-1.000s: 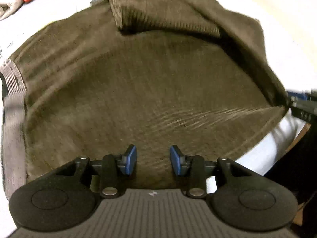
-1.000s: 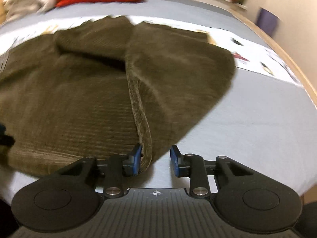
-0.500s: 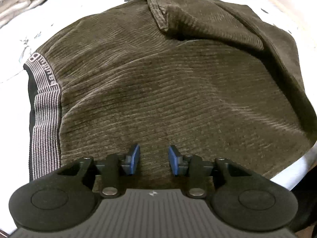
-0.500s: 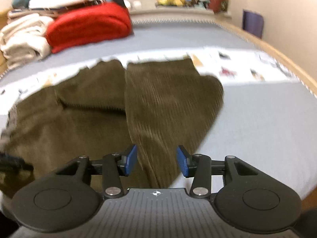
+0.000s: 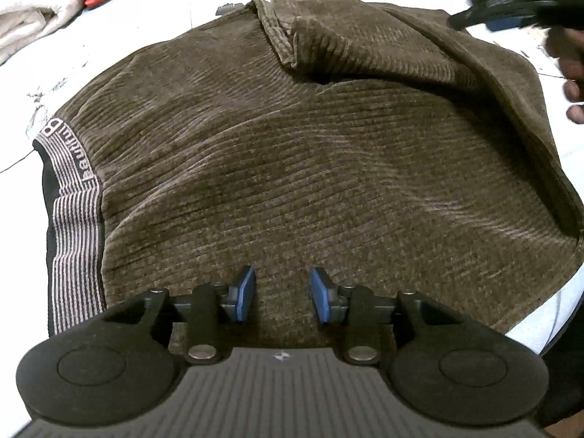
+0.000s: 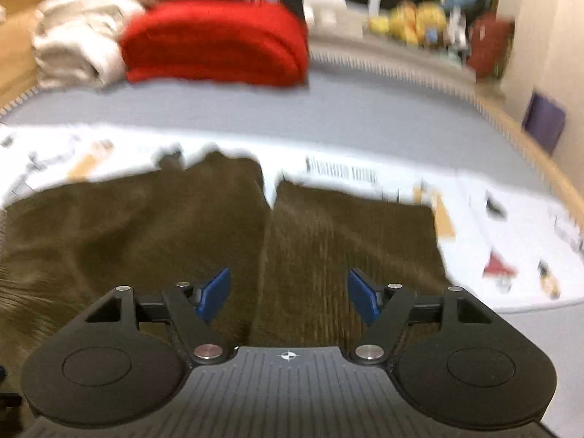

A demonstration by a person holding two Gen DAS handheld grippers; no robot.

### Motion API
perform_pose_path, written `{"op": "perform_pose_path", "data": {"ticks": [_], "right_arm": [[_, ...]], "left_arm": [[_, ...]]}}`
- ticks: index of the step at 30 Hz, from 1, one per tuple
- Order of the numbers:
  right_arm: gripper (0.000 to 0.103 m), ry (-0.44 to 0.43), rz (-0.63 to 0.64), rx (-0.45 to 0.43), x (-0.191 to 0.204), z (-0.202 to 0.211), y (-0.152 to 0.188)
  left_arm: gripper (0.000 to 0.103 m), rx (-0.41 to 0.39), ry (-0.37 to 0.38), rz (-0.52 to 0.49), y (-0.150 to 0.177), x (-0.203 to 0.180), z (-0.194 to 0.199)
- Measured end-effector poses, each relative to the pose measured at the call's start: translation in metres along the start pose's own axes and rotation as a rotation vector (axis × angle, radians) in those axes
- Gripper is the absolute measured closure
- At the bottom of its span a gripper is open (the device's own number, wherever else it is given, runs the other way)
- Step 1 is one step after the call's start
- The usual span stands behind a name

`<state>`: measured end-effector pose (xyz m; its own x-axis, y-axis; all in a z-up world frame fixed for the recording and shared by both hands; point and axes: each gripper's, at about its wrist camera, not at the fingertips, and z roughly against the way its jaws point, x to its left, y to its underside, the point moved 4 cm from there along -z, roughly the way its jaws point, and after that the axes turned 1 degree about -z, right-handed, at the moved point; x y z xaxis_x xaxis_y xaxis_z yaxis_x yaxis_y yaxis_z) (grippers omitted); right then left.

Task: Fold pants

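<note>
Brown corduroy pants lie spread on the bed, with the grey striped waistband at the left and a fold of leg at the far end. My left gripper hovers low over the near part of the fabric, open, pads apart with nothing pinched. The right wrist view is blurred: the right gripper is above the two leg ends of the pants, its jaws opening wide and holding nothing. In the left wrist view the right gripper shows blurred at the top right, with a person's fingers beside it.
A folded red cloth and a cream pile sit at the far end of the bed. A white printed sheet lies under the pants on the grey cover. The wooden bed edge curves along the right.
The right gripper left the pants' edge, swung up and across over the leg ends, and its jaws spread much wider. It now appears in the left wrist view. The left gripper barely shifted.
</note>
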<state>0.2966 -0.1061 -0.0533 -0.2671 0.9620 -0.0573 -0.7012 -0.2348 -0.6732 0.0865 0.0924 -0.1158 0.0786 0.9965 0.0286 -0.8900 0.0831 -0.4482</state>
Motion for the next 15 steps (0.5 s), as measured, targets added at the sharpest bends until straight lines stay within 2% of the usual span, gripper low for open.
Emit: {"op": "perform_pose_path", "data": {"ticks": [2,8,12,14,15], "right_arm": [[0.031,0.006,-0.006,0.028,0.002,-0.018,-0.002],[0.03,0.041,0.087,0.123,0.02,-0.056,-0.002],[0.032,0.054,0.093,0.139,0.022,-0.063,-0.004],[0.04,0.066,0.083,0.15,0.02,-0.062,-0.004],[0.052,0.073,0.078,0.154,0.018,-0.061,-0.004]], "left_arm": [[0.064,-0.003,0.005,0.008,-0.001,0.001,0.0],[0.063,-0.006,0.015,0.018,-0.005,0.004,-0.002],[0.063,-0.007,0.017,0.015,-0.004,0.004,-0.002],[0.063,-0.006,0.016,0.015,-0.004,0.004,-0.002],[0.063,-0.006,0.014,0.014,-0.004,0.003,-0.002]]}}
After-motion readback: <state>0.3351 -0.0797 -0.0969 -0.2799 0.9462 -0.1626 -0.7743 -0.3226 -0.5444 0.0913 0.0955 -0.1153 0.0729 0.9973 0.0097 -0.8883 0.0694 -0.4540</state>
